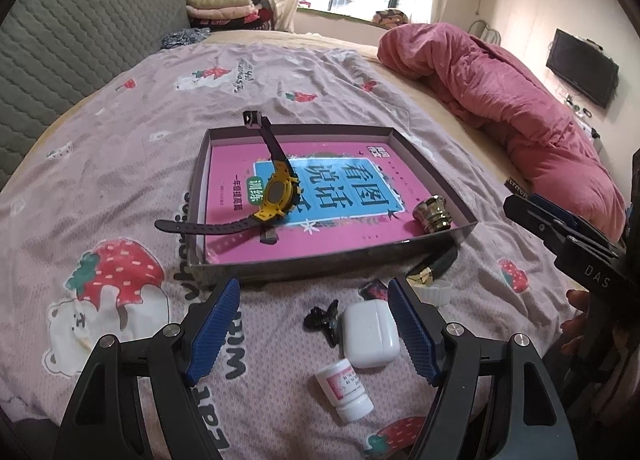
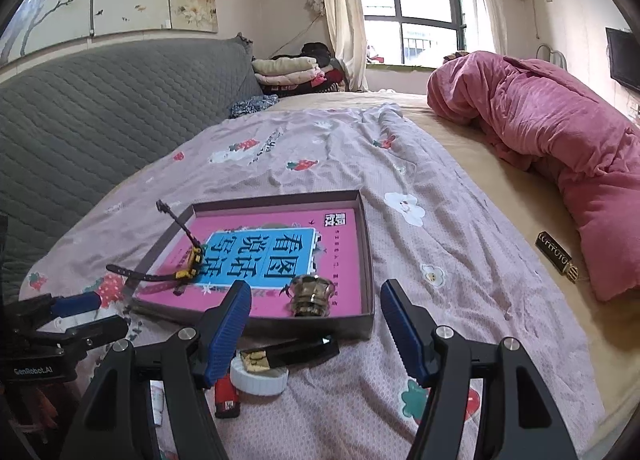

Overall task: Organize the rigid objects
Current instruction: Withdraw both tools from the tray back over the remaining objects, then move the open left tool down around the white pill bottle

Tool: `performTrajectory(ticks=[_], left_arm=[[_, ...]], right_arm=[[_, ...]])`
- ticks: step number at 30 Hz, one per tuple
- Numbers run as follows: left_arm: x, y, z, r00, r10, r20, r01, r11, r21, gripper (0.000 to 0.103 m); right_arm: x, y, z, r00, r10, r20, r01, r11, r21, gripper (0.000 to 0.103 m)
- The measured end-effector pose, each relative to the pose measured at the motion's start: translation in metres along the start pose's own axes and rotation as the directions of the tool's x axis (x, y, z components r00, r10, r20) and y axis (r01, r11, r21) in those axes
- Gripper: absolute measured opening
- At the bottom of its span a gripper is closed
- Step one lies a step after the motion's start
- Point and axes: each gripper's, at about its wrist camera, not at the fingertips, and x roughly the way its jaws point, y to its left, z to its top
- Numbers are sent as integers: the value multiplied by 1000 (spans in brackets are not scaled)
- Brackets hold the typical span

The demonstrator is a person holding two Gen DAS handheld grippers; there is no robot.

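A shallow dark box [image 1: 320,268] [image 2: 366,236] lies on the bed with a pink book flat inside. A yellow watch [image 1: 280,190] [image 2: 192,260] rests across its left wall, and a brass cap [image 1: 434,212] [image 2: 310,294] sits in its near right corner. My left gripper [image 1: 314,324] hangs open over a white earbud case [image 1: 370,334], a black hair clip [image 1: 320,320] and a small white bottle [image 1: 346,390]. My right gripper [image 2: 316,324] is open above a black-and-gold tube [image 2: 288,354] [image 1: 432,268], a white lid [image 2: 260,378] [image 1: 438,292] and a red lighter [image 2: 226,396].
The strawberry-print sheet [image 1: 120,188] covers the bed. A rolled pink quilt [image 2: 560,148] lies along the right side, with a small black-and-gold tag [image 2: 556,256] beside it. A grey quilted headboard [image 2: 100,120] stands at the left. Part of a hand [image 1: 580,316] shows behind the right gripper.
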Motion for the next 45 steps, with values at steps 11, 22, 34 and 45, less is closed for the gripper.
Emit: performTrajectory(ticks=[11, 22, 34, 45], left_arm=[[-9, -2, -14, 999, -5, -35, 4, 1000, -4, 78], [-11, -14, -24, 997, -13, -76, 14, 1000, 20, 78], [-3, -22, -34, 989, -8, -145, 15, 999, 51, 78], [7, -27, -44, 979, 36, -201, -21, 997, 73, 78]], right_arm=[[-13, 6, -6, 1000, 16, -10, -17, 1000, -13, 67], [-20, 10, -14, 998, 35, -47, -36, 999, -13, 67], [-22, 14, -23, 994, 66, -91, -65, 998, 7, 67], [-13, 16, -33, 983, 63, -174, -62, 998, 11, 67]])
